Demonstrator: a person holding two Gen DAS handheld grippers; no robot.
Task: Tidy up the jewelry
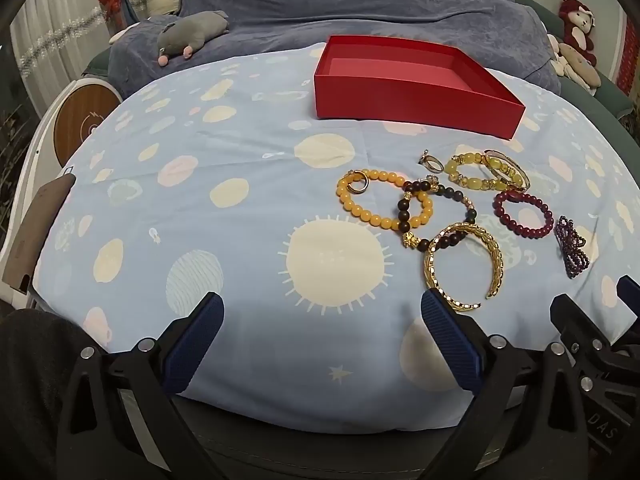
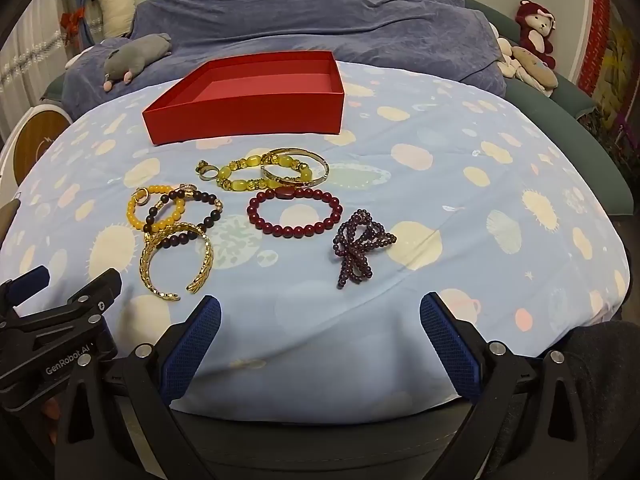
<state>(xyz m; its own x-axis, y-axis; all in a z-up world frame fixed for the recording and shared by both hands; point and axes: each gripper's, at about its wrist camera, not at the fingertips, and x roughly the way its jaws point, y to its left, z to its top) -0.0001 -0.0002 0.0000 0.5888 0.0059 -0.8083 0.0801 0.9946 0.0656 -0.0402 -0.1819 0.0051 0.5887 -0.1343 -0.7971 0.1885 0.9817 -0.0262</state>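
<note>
An empty red box [image 1: 416, 108] [image 2: 248, 116] stands at the back of a blue patterned cloth. In front of it lie several bracelets: a gold cuff [image 1: 464, 268] [image 2: 176, 260], an orange bead bracelet [image 1: 380, 200] [image 2: 138, 210], a dark bead bracelet [image 1: 404, 210] [image 2: 212, 210], a red bead bracelet [image 1: 524, 214] [image 2: 294, 214], a yellow-green one [image 1: 476, 172] [image 2: 248, 176], a thin gold bangle [image 2: 296, 166] and a tangled purple bead string [image 1: 574, 248] [image 2: 360, 248]. My left gripper [image 1: 322, 312] is open, near the cuff. My right gripper [image 2: 320, 312] is open, short of the purple string.
A small ring [image 1: 430, 162] [image 2: 206, 170] lies by the yellow-green bracelet. A grey plush toy [image 1: 188, 36] and a blue blanket [image 2: 320, 12] lie behind the cloth. More plush toys [image 2: 534, 32] sit at the back right. A round wooden-faced object [image 1: 86, 120] stands at the left.
</note>
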